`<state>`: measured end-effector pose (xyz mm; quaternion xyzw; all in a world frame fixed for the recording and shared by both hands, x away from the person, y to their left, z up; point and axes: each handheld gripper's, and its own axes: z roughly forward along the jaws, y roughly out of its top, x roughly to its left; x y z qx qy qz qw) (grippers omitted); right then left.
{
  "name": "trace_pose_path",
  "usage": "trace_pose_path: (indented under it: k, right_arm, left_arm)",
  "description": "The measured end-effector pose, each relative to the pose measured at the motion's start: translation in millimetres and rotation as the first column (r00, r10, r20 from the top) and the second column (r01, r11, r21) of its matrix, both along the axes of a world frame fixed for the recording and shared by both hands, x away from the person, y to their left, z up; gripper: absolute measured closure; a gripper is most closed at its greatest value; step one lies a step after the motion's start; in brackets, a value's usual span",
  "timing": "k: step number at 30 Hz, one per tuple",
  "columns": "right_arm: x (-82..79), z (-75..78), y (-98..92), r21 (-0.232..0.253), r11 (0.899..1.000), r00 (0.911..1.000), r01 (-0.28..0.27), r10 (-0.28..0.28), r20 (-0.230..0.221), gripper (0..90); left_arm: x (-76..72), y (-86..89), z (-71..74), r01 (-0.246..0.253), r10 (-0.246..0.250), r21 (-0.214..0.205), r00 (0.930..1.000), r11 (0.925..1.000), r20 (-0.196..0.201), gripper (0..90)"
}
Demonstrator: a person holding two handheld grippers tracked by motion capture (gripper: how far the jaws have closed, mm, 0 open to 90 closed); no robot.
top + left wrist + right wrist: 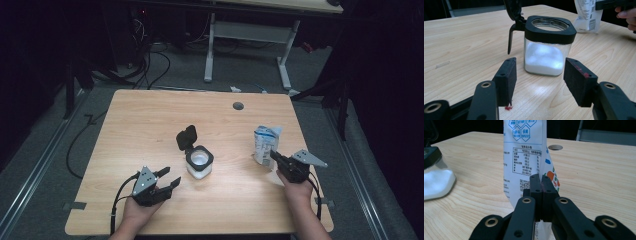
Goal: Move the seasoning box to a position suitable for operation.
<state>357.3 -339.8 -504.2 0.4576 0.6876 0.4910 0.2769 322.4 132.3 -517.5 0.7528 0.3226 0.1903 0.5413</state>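
A square glass jar [200, 162] of white powder stands mid-table, its black hinged lid [186, 137] flipped up and back. My left gripper [171, 176] rests open on the table just in front of the jar [544, 55], and in the left gripper view my left gripper [540, 61] has nothing between its pads. A white printed pouch [265, 142] stands upright to the right. My right gripper [274, 155] is shut on the lower edge of the pouch [524, 157], and in the right gripper view my right gripper [541, 178] has its pads pressed together on the thin film.
The wooden table [150, 120] has a round cable hole [238, 106] near its far edge. Beyond it are a white desk frame [250, 35] and cables on the floor. The table's front edge runs just under both hands.
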Motion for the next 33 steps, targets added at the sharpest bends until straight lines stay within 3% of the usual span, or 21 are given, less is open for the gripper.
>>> trace_pose_path:
  k: [15,22,33]
  right_arm:
    - [0.1,-3.2,-1.4,0.023,1.0,0.9999,0.016,-0.016,0.002,90.0]
    - [1.2,1.1,2.5,-0.002,1.0,1.0,0.003,-0.003,0.002,89.2]
    - [4.2,2.3,2.6,0.001,1.0,0.9999,0.01,-0.01,-0.008,86.5]
  left_arm:
    - [0.2,0.1,-1.1,0.0,0.0,0.003,1.0,1.0,-0.003,44.2]
    - [0.3,0.7,-0.6,-0.003,0.003,-0.002,1.0,1.0,-0.002,44.2]
    - [0.3,1.5,-0.2,-0.003,0.003,-0.003,1.0,1.0,0.0,44.1]
